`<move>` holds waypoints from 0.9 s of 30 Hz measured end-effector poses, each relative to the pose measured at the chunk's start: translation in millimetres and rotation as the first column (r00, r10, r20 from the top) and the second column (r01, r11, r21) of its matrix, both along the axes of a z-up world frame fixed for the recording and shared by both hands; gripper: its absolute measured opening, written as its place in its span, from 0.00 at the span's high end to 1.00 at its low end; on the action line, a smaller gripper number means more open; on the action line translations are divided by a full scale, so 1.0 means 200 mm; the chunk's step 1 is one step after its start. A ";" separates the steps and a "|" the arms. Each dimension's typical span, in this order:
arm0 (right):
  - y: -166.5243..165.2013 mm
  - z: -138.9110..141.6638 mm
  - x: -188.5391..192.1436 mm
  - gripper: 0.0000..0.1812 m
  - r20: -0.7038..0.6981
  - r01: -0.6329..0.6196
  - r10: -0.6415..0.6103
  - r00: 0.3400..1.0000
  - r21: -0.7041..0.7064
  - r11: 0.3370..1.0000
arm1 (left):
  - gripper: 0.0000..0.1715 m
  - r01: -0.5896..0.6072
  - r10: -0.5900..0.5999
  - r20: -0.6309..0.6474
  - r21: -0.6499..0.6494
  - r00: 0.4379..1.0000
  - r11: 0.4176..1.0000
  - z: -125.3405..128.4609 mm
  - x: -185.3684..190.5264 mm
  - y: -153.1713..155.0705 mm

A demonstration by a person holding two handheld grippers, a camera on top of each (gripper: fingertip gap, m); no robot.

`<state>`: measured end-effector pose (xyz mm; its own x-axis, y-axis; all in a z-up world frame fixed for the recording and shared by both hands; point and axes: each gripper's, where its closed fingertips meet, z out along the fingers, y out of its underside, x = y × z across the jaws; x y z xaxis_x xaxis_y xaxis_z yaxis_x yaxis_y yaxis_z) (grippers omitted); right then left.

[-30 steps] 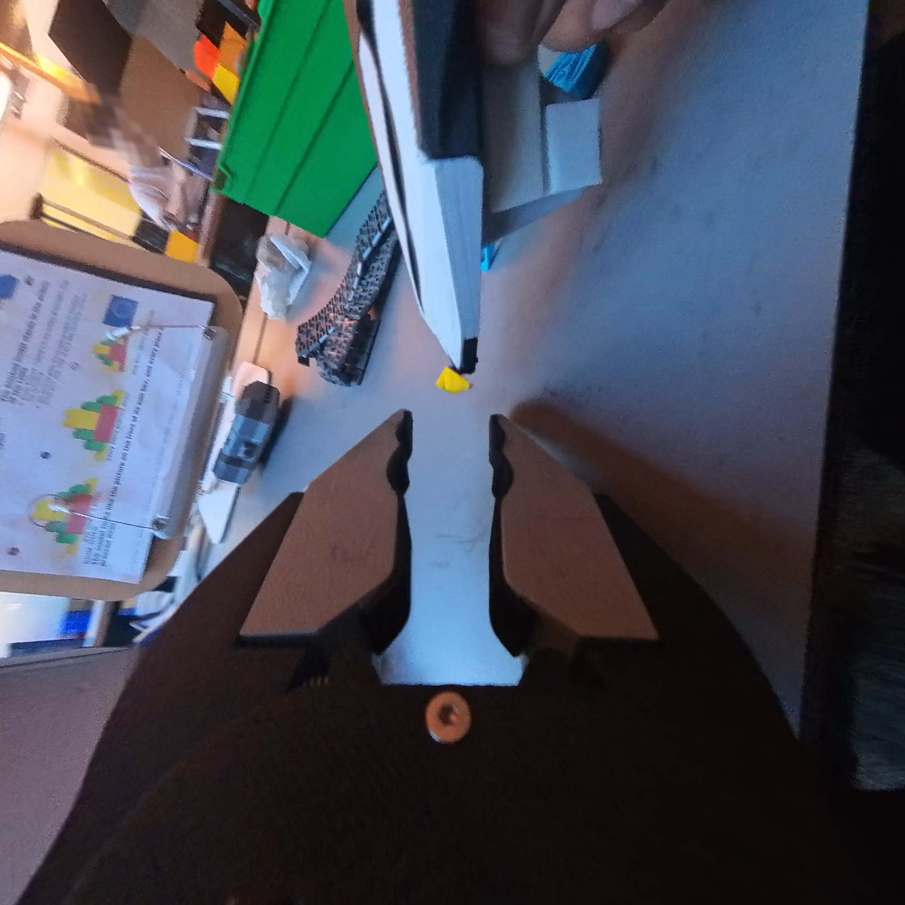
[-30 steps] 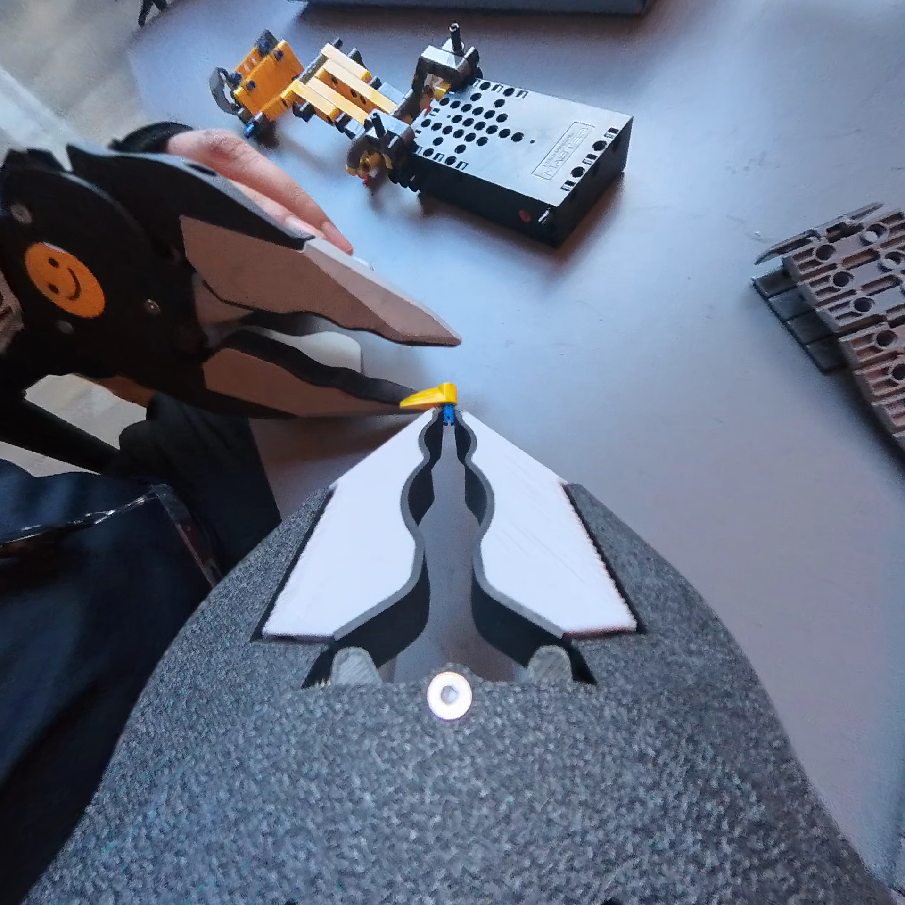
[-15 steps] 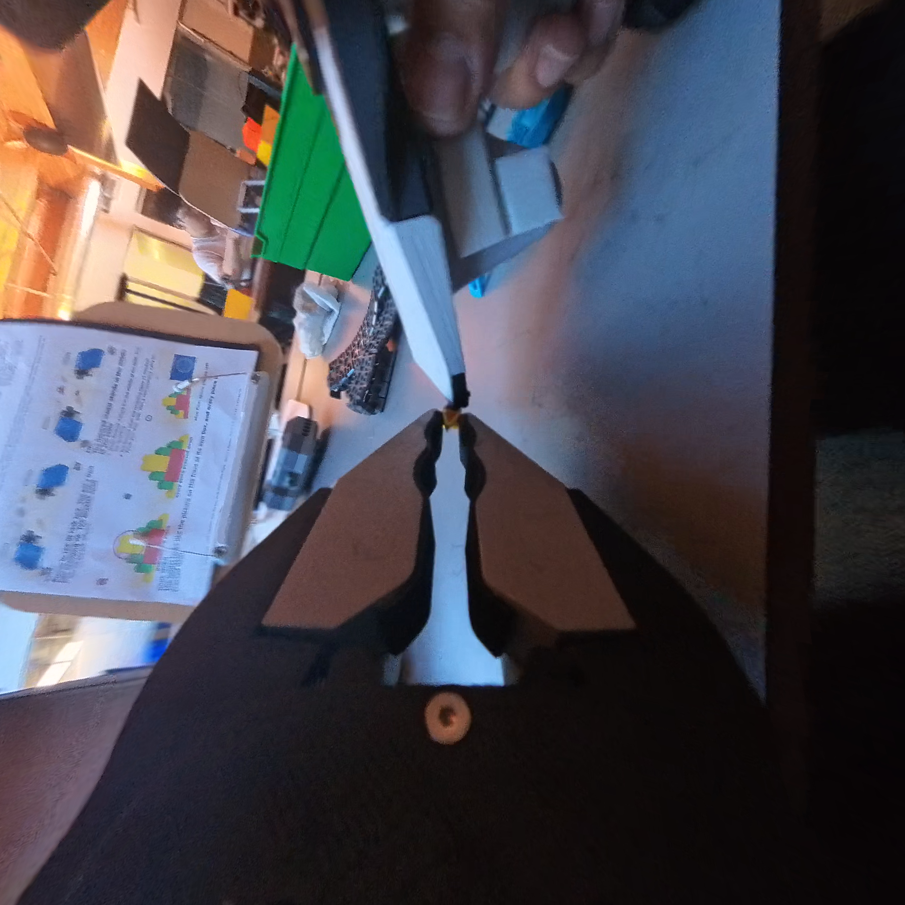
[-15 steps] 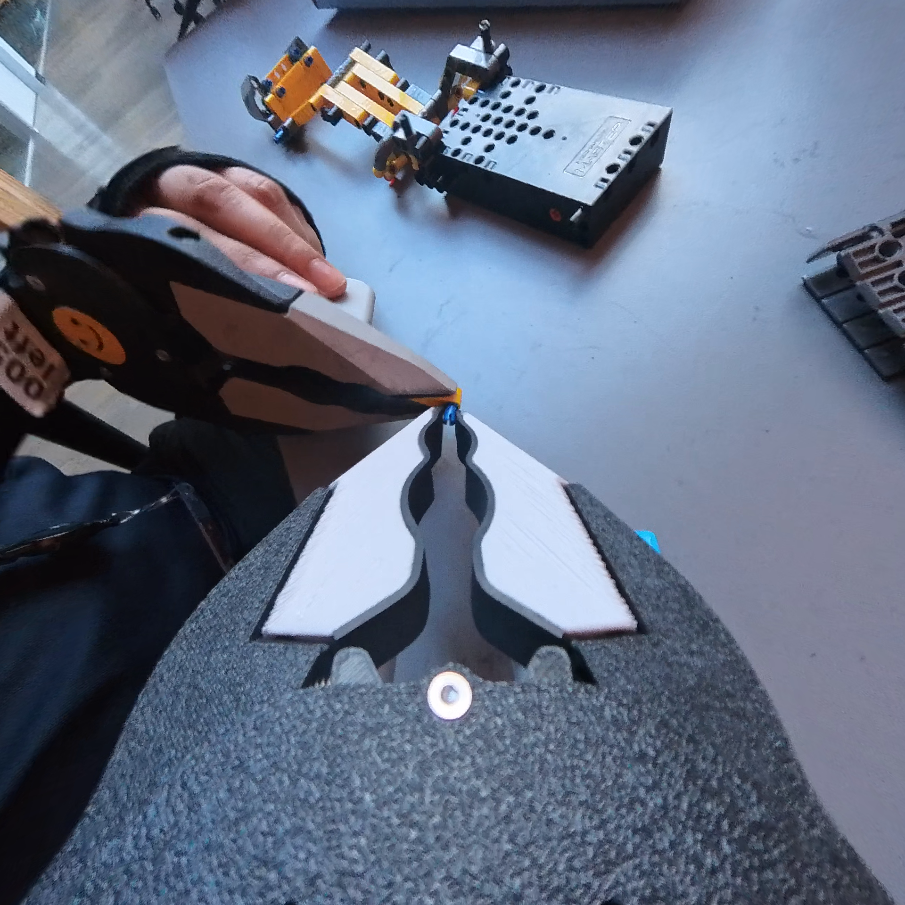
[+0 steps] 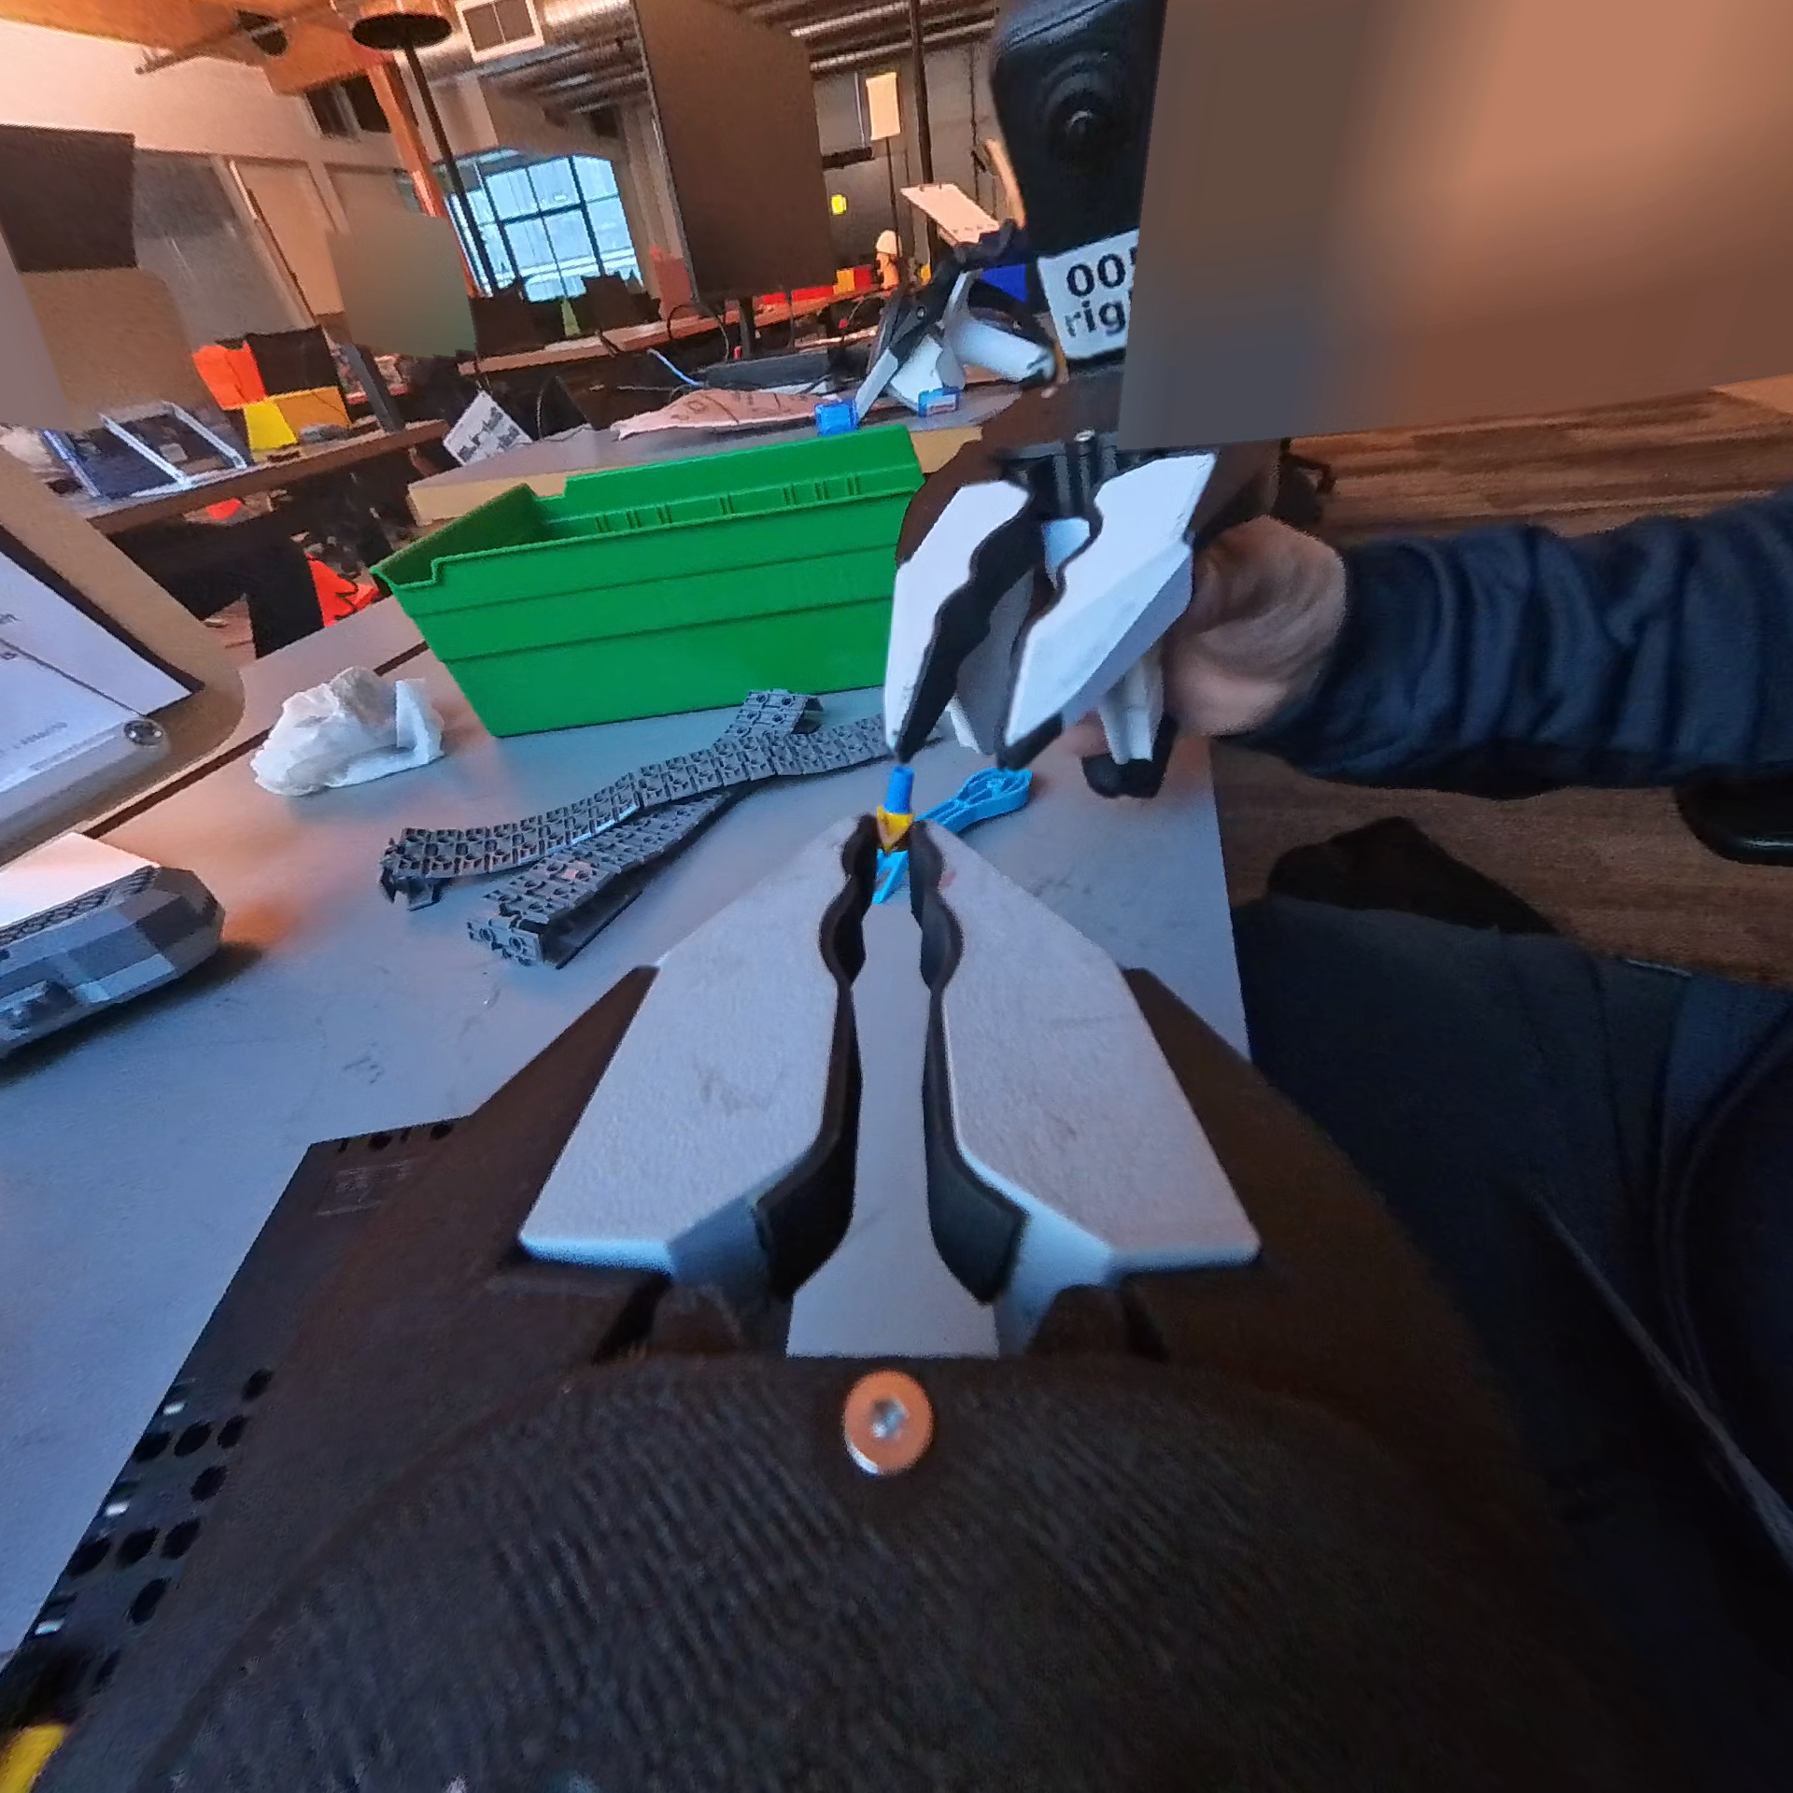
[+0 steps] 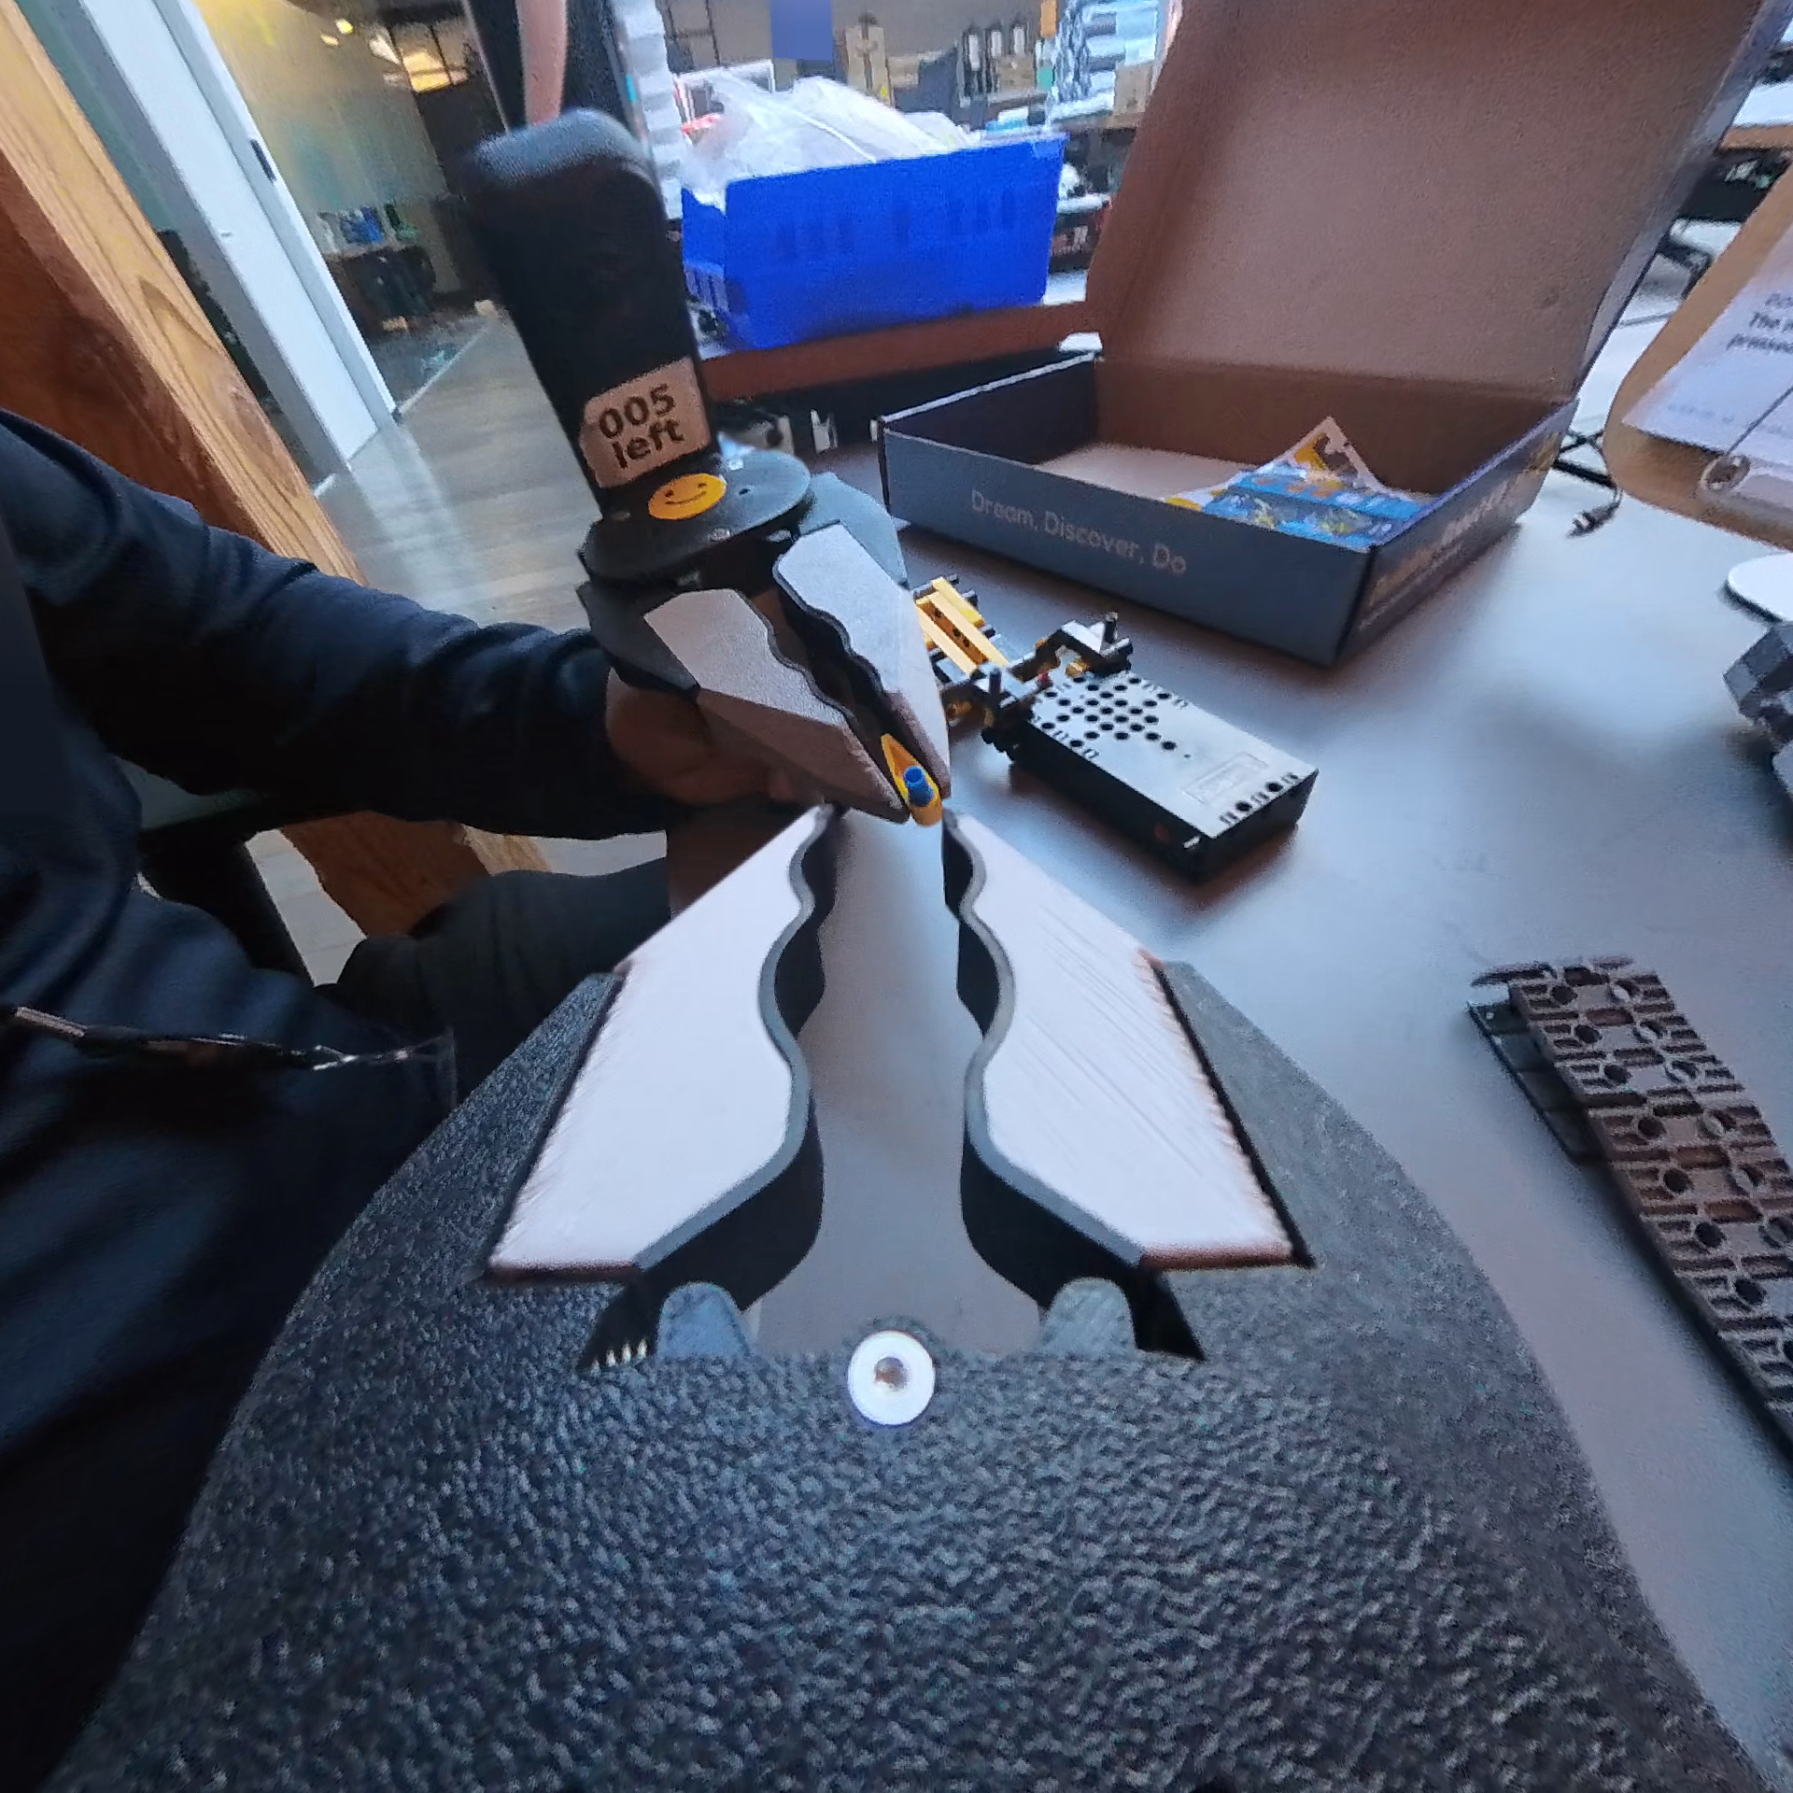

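left gripper: now clamped on small yellow plastic piece with blue pin | right gripper: released it, jaws apart, just beside

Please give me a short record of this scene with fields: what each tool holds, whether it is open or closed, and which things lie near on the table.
left tool: shut on a small yellow piece with blue pin
right tool: open, holds nothing, tips just beside the yellow piece
table: grey
near left tool: dark tread chains, blue plastic part, green bin, crumpled white bag
near right tool: black perforated block joined to a yellow and black assembly, open cardboard box
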<state>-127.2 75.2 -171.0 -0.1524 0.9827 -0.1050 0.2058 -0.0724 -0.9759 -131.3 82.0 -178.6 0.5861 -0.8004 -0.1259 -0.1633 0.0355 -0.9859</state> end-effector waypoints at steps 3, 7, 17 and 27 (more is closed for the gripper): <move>0.01 0.01 -0.02 0.92 -0.027 0.017 -0.017 0.999 -0.002 1.000 | 0.97 0.025 -0.025 0.050 -0.007 0.998 1.000 0.02 0.01 -0.01; 0.00 0.03 -0.04 0.92 -0.060 0.019 -0.020 0.998 -0.018 1.000 | 0.97 0.044 -0.043 0.082 -0.010 0.996 0.999 0.04 0.03 -0.02; 0.01 0.03 -0.04 1.00 -0.061 0.030 -0.034 0.998 -0.071 0.997 | 0.97 0.014 -0.013 0.091 -0.010 0.996 1.000 0.04 0.03 -0.01; 0.11 -0.24 -0.02 1.00 0.218 0.112 -0.013 0.976 -0.451 0.886 | 0.82 -0.094 0.334 -0.625 0.385 0.705 0.918 -0.30 -0.01 0.08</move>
<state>-131.3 97.4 -218.7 -0.0186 0.8234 -0.5672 0.3753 -0.5200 -0.7673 -134.2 98.1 -237.6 0.4001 -0.5123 -0.7599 -0.8112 0.1878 -0.5537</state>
